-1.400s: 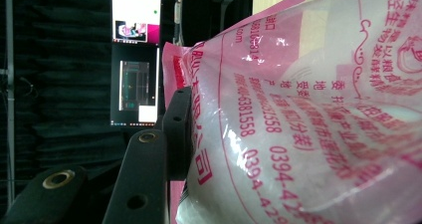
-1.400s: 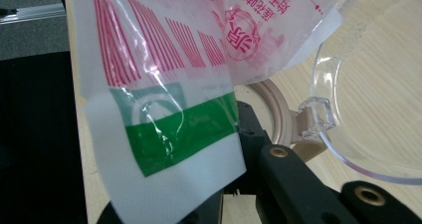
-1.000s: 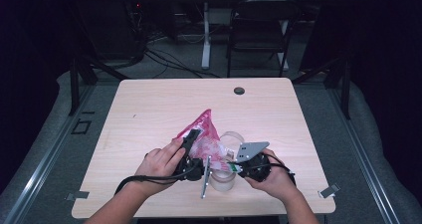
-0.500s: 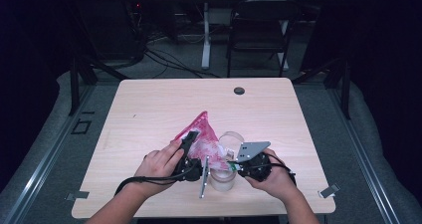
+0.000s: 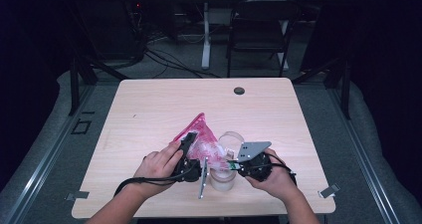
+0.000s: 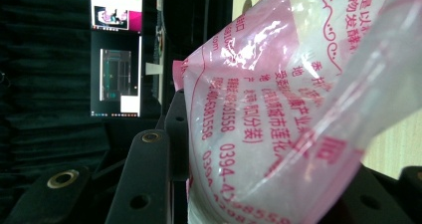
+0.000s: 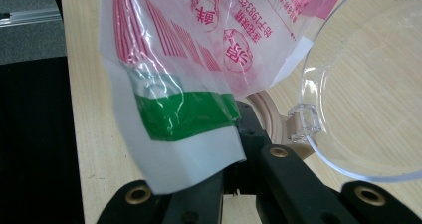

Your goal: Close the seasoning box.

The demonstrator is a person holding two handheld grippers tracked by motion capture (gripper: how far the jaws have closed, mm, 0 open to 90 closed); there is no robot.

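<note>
A pink printed plastic bag point(image 5: 201, 137) with white powder inside stands up between the two hands near the table's front. My left gripper point(image 5: 190, 157) is shut on the bag's body; in the left gripper view the bag point(image 6: 278, 109) bulges between the black jaws. My right gripper point(image 5: 238, 165) is shut on the bag's edge, and its green and white strip point(image 7: 191, 134) runs down into the closed jaws. Below the bag stands a clear plastic container point(image 5: 222, 180). A clear round lid point(image 7: 368, 99) lies just past the right gripper.
The light wooden table point(image 5: 149, 104) has a dark round grommet point(image 5: 239, 90) at the far middle. A black chair point(image 5: 259, 25) and cables stand on the floor beyond the table. A monitor point(image 6: 117, 50) glows in the dark background.
The bag's peak has drifted slightly to the left. Both hands keep their grip and place.
</note>
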